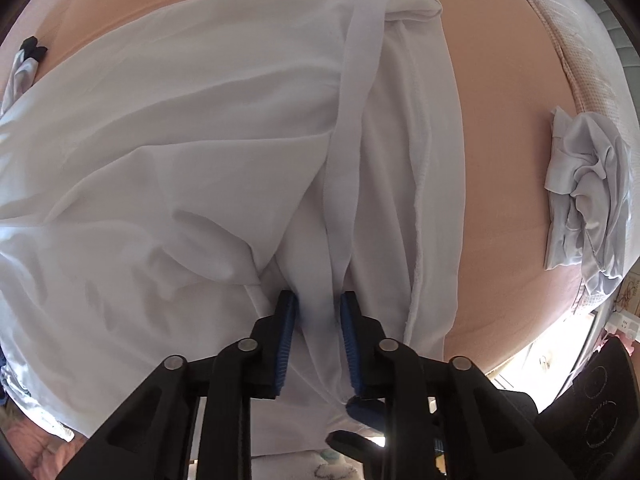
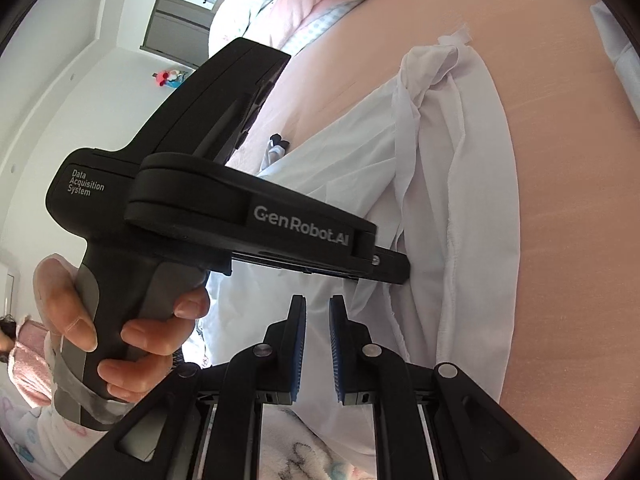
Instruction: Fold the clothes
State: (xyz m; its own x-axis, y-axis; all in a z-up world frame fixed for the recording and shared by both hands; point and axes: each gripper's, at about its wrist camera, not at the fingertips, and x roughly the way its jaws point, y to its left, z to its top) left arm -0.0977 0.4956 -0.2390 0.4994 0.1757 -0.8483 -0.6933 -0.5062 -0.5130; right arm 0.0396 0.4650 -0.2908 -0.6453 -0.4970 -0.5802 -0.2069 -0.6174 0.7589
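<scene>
The left tongs (image 1: 316, 312) are pinched on a strip of the white garment (image 1: 200, 140), which is bunched between the blue pads. The right tongs (image 2: 318, 312) are held nearly closed with nothing gripped, just above the same garment. Ahead of both tongs the garment is spread over the pink bed (image 1: 500, 120). Far right of the left tongs, a crumpled grey cloth (image 1: 588, 196) is seen.
</scene>
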